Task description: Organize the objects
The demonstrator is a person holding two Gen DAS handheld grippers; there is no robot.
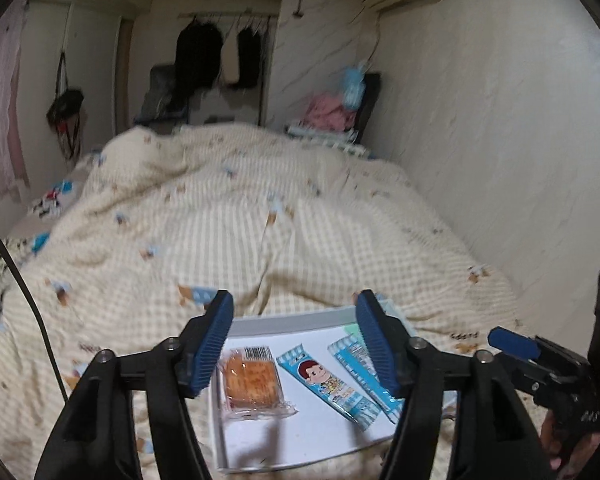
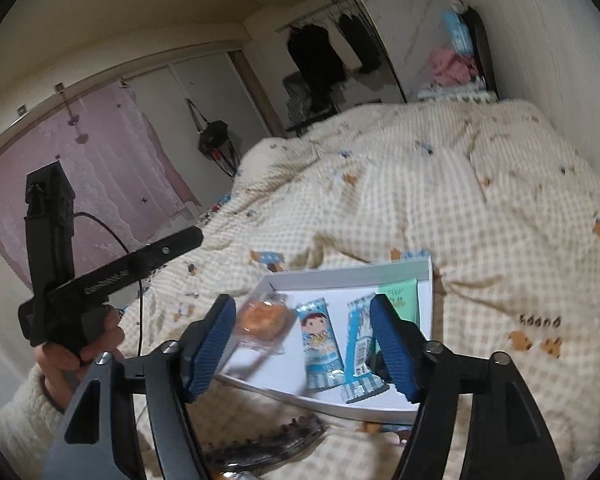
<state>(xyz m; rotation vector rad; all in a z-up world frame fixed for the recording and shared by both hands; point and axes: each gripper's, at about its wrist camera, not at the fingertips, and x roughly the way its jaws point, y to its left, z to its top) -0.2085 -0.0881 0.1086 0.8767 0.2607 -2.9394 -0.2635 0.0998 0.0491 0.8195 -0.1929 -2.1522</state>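
White shallow box point(image 1: 236, 326) on checked quilt point(image 1: 260, 220), near bed's foot edge. Inside: orange snack packet point(image 1: 250, 380) at left wall, two blue cartoon-print bars point(image 1: 328, 384) mid-floor, side by side, green packet point(image 2: 398, 294) at far right corner. Wrappers likely light, crinkly, slippery; snack maybe brittle; pinch by sealed ends. Left gripper point(image 1: 296, 344) fingers wide, empty, above box. Right gripper point(image 2: 302, 346) fingers wide, empty. Dark toothed item point(image 2: 272, 444) outside box's near edge.

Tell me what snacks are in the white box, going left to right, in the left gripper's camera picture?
Orange snack in clear wrapper → blue packet with a cartoon child → second blue packet, all in the white box.
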